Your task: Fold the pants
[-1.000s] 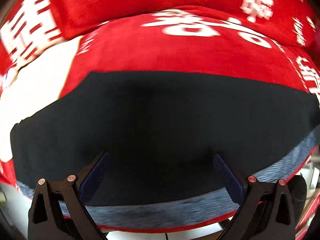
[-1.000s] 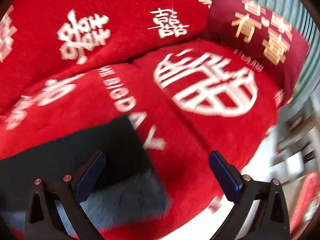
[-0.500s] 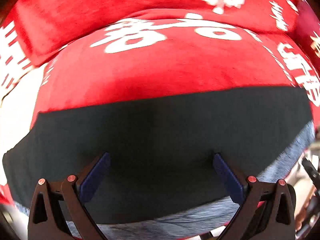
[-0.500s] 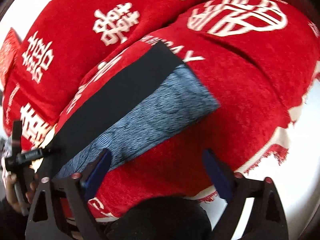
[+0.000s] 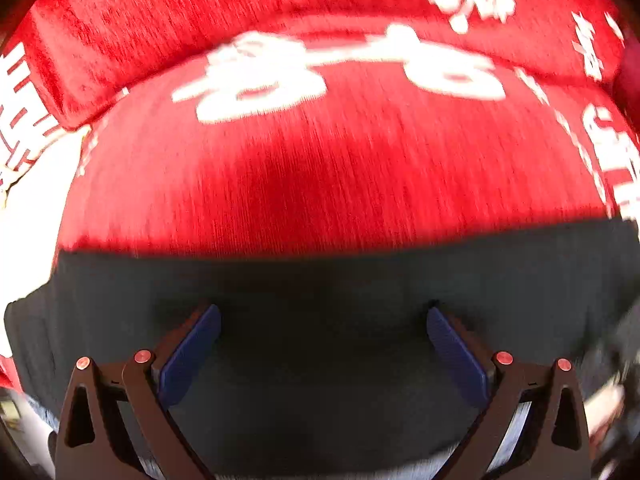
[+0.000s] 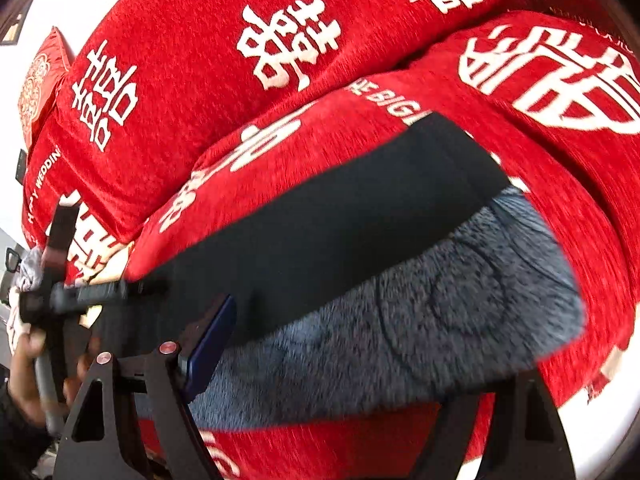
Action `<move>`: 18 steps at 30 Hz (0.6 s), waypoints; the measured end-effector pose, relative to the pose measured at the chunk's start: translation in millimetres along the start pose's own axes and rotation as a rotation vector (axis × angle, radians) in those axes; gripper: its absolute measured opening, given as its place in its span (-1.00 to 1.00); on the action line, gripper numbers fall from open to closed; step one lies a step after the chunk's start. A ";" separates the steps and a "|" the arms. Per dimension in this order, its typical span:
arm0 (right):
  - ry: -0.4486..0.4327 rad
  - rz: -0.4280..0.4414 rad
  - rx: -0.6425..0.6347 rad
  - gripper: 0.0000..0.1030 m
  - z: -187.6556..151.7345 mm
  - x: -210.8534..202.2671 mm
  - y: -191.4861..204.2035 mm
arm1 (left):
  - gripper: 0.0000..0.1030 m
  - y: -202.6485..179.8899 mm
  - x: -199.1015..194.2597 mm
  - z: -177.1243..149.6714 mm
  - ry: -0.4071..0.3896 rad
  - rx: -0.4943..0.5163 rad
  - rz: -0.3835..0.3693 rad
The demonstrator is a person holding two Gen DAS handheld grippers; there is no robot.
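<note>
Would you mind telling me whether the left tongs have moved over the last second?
Yes: the left tongs pulled back toward the person; the black pants' far edge sits lower against the red sofa cover.

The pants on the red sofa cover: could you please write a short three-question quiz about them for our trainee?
1. True or false: the left hand-held gripper is shut on the pants.
2. Multiple choice: the fleecy blue-grey inner side of the pants lies (A) toward the sofa's front edge, (B) toward the backrest, (C) out of sight.
3. Fill in: the pants lie on a sofa cover coloured ____ with white characters.

Key: 1 false, its fingers are spread over the dark cloth. 2 A. 3 red.
</note>
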State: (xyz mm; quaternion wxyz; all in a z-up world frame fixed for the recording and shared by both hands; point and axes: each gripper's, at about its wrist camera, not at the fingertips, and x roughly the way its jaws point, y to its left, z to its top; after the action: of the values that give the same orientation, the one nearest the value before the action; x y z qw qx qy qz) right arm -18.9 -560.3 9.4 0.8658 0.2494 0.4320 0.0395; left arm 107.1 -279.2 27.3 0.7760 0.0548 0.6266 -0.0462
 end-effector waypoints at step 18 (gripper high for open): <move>0.009 -0.094 -0.049 -0.16 11.6 15.2 13.1 | 1.00 -15.1 -8.5 -82.2 -0.022 0.089 0.014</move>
State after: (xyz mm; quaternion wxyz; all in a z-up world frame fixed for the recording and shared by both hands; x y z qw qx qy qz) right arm 1.4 -549.2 10.3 0.8707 0.2071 0.4459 0.0105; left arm 23.7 -282.3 18.0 0.7801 0.0930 0.6149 -0.0693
